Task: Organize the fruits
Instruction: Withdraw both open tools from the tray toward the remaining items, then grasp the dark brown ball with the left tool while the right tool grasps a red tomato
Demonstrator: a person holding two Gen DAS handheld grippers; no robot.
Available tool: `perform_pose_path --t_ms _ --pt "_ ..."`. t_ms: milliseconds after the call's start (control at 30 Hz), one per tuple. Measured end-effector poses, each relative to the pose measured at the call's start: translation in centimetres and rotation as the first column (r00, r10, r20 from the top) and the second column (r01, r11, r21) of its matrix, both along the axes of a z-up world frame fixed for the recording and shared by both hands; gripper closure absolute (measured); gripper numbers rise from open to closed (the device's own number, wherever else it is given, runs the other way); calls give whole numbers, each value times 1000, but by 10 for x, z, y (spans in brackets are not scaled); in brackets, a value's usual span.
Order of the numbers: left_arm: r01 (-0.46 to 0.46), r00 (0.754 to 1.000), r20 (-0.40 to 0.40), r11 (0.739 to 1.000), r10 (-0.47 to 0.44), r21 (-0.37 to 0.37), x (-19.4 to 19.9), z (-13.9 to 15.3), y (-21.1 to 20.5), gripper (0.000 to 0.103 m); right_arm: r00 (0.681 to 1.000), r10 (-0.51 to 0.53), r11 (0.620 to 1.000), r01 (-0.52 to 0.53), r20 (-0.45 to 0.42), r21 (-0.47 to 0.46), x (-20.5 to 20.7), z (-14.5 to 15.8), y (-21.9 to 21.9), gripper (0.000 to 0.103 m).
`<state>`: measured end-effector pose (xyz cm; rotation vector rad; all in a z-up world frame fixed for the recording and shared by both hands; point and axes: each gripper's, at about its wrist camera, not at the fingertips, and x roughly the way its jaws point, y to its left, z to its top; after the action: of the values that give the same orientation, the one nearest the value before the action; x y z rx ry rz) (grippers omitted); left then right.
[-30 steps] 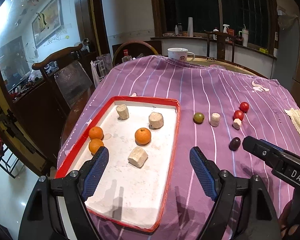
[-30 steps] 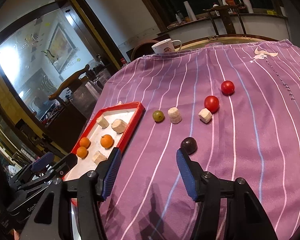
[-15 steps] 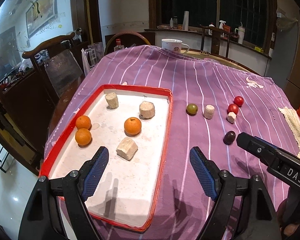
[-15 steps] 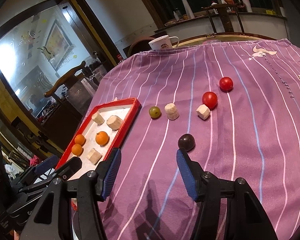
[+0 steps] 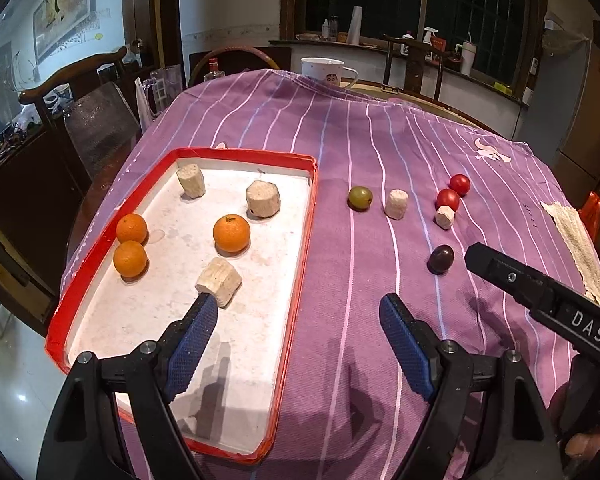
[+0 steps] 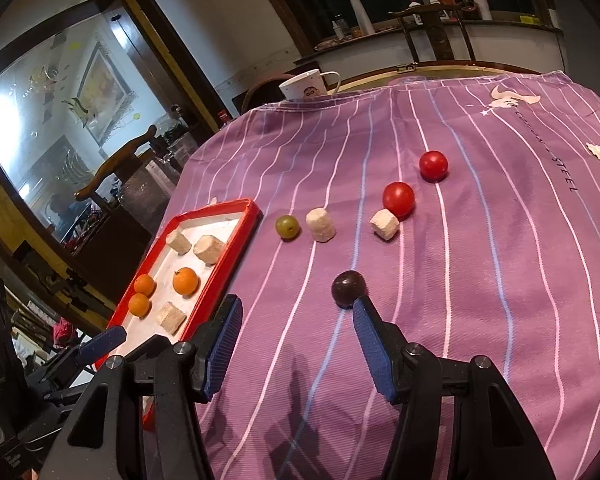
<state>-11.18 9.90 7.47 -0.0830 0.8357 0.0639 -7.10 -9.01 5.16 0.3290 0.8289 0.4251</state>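
A red-rimmed white tray (image 5: pixel 306 240) (image 6: pixel 216 282) lies at the left on the purple striped cloth. It holds three oranges (image 5: pixel 231 233) (image 6: pixel 185 281) and three pale cork-like chunks (image 5: pixel 219 281). On the cloth to its right sit a green grape (image 5: pixel 360 198) (image 6: pixel 287 226), two red tomatoes (image 5: pixel 447 199) (image 6: pixel 398 199), a dark plum (image 5: pixel 441 259) (image 6: pixel 348 288) and two more pale chunks (image 5: pixel 396 204). My left gripper (image 5: pixel 296 310) hangs open over the tray's right rim, empty. My right gripper (image 6: pixel 296 312) is open and empty, its right fingertip just short of the plum.
A white mug (image 5: pixel 327 73) stands at the table's far edge. A pale woven mat (image 5: pixel 576 248) lies at the right edge. Wooden chairs (image 5: pixel 80 92) stand to the left and behind the table. A hand (image 5: pixel 584 428) holds the right gripper at the lower right.
The left wrist view has tilted further down, so the tray and fruit sit lower and nearer in it. Nothing on the table has moved. The right gripper stays by the plum.
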Motion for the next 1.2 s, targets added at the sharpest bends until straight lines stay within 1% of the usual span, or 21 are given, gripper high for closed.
perform_pose_path --t_ms 700,833,967,1067,1200 --pt "25 998 -54 999 -23 29 19 -16 -8 20 999 -36 999 35 -27 -18 13 -5 -22 40" --pt "34 998 -60 999 -31 38 28 -14 -8 20 999 -47 997 46 -23 -55 19 -3 -35 40" --pt "48 998 -52 998 -46 38 40 -9 -11 20 997 -82 988 80 -6 -131 30 2 -56 40" --pt "78 995 -64 997 -78 12 54 -9 -20 20 994 -113 979 110 -6 -169 43 4 -72 40" --pt "133 987 -86 989 -138 -62 68 -15 -36 20 994 -111 980 107 -14 -166 60 4 -80 40"
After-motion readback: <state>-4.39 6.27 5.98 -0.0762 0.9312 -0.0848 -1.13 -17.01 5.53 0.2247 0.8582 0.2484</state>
